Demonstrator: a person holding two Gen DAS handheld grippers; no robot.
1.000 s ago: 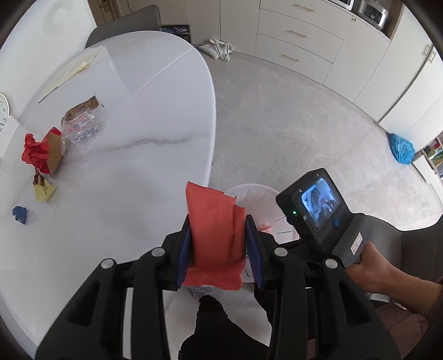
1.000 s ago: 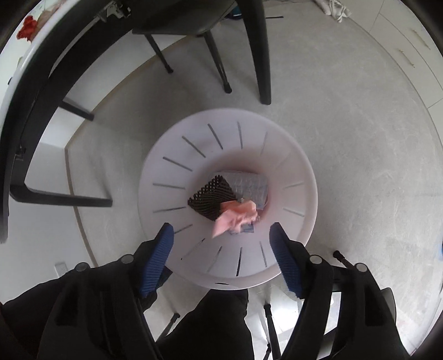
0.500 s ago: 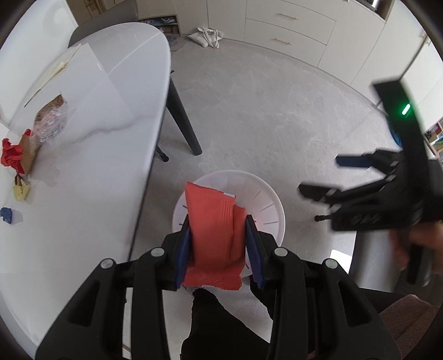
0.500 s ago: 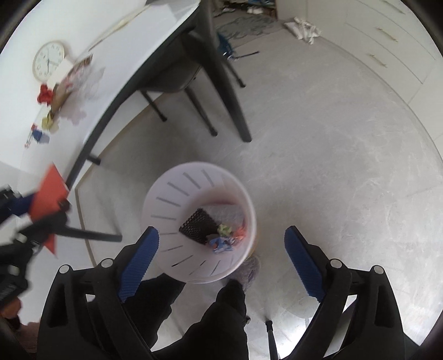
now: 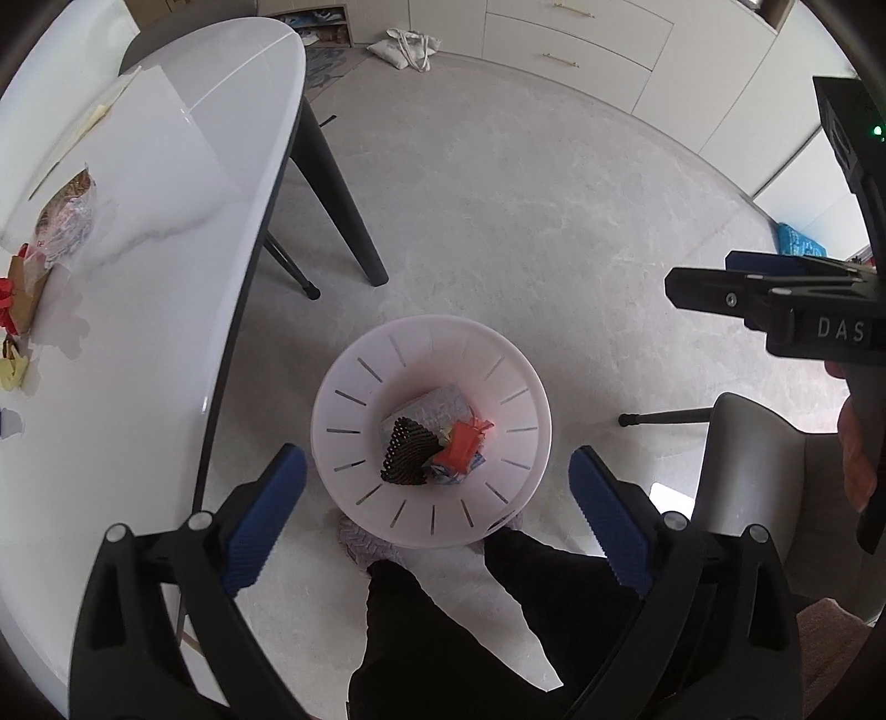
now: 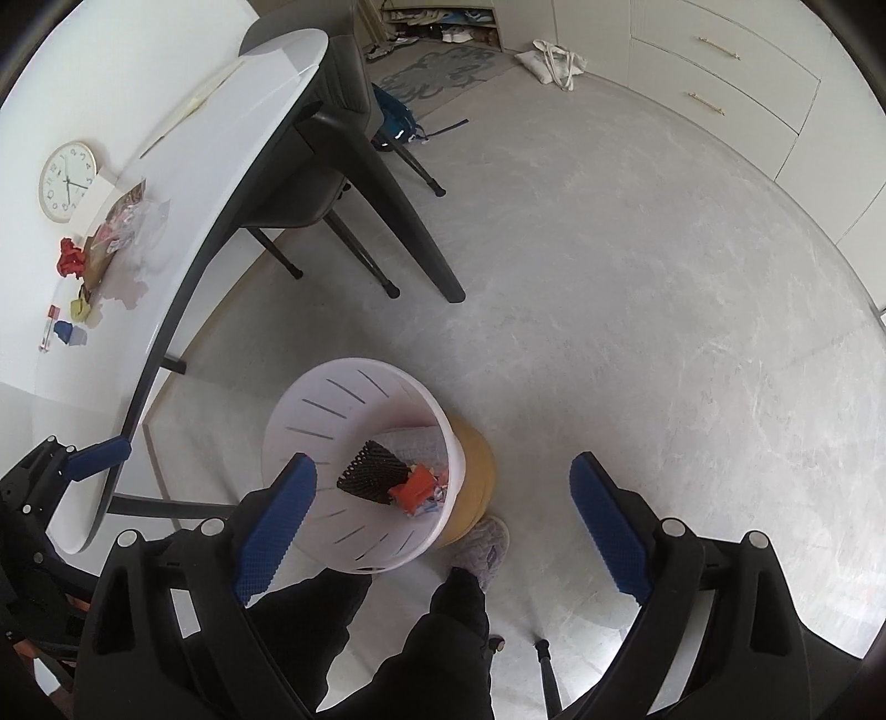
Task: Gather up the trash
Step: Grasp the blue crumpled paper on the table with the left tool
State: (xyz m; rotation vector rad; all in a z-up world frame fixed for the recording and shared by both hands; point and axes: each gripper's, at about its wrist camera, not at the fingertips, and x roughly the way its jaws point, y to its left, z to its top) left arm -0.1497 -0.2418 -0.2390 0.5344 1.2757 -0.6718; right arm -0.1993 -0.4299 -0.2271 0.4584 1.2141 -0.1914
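A white slotted bin (image 5: 432, 324) stands on the floor beside the white table (image 5: 144, 183). My left gripper (image 5: 434, 462) hangs right over the bin with its jaws opening wide and nothing between them. A red wrapper (image 5: 462, 446) lies in the bin next to a black mesh piece (image 5: 407, 454). My right gripper (image 6: 442, 465) is open and empty, higher up and to the right of the bin (image 6: 310, 399). On the table lie a red crumpled paper (image 6: 69, 257), a clear plastic bag (image 6: 127, 219), a yellow scrap (image 6: 82, 307) and a blue scrap (image 6: 63, 329).
A dark chair (image 6: 332, 166) is tucked under the table, with a black table leg (image 5: 343, 221) close to the bin. A grey chair (image 5: 747, 471) stands on the right. The person's dark trouser legs (image 5: 443, 637) and a slipper (image 6: 484, 540) are just below the bin. Cabinets (image 5: 581, 50) line the far wall.
The left gripper came down over the bin and opened, and the red wrapper dropped into the bin. The right gripper rose and drew back from the bin, spreading wider.
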